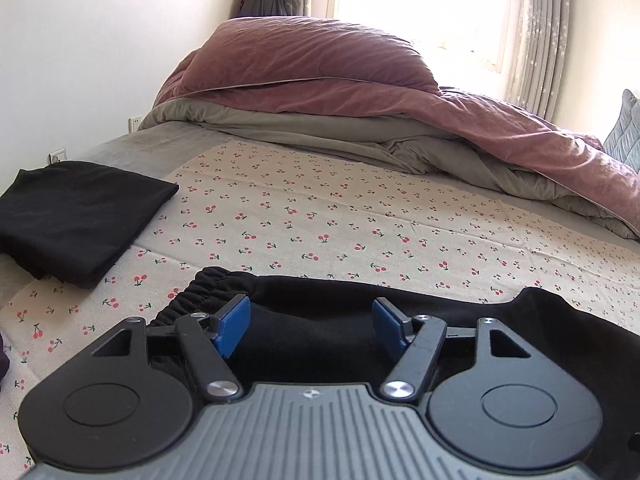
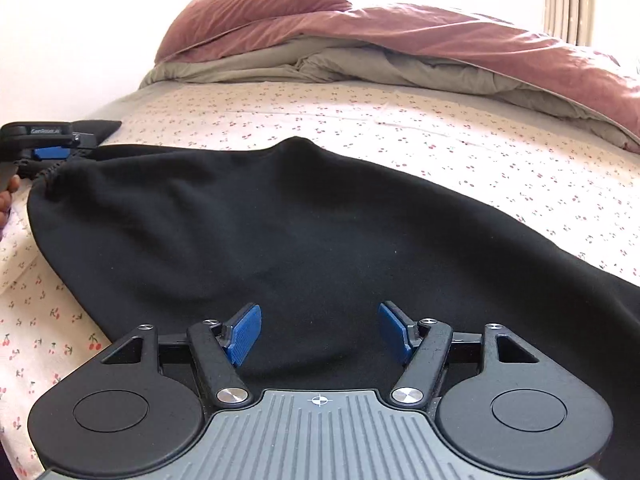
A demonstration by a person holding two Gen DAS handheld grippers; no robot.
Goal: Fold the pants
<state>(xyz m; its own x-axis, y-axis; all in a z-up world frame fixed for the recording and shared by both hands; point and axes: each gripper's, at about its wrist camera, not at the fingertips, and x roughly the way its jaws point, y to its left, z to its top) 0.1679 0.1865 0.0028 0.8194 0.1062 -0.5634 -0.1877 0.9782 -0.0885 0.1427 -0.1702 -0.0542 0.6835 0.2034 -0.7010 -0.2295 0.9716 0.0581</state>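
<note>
Both tongs apart, nothing clamped. Left tongs (image 1: 311,322) over elastic waistband end of black pants (image 2: 304,240); right tongs (image 2: 320,330) over mid-fabric. Pants lie flat on cherry-print bed sheet (image 1: 320,216).

Pants (image 2: 320,232) on sheet (image 1: 320,216), before duvet (image 1: 320,64).

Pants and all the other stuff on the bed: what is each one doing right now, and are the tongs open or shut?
Black pants: spread out on the bed, not folded up small.
Elastic waistband: bunched, beside the left tongs.
Left tongs: open, over the pants, holding nothing.
Right tongs: open, over the pants, holding nothing.
Other black garment: folded flat, lying apart.
Pink duvet: heaped up, rumpled.
Cherry sheet: lying flat.
Curtain: drawn aside.
</note>
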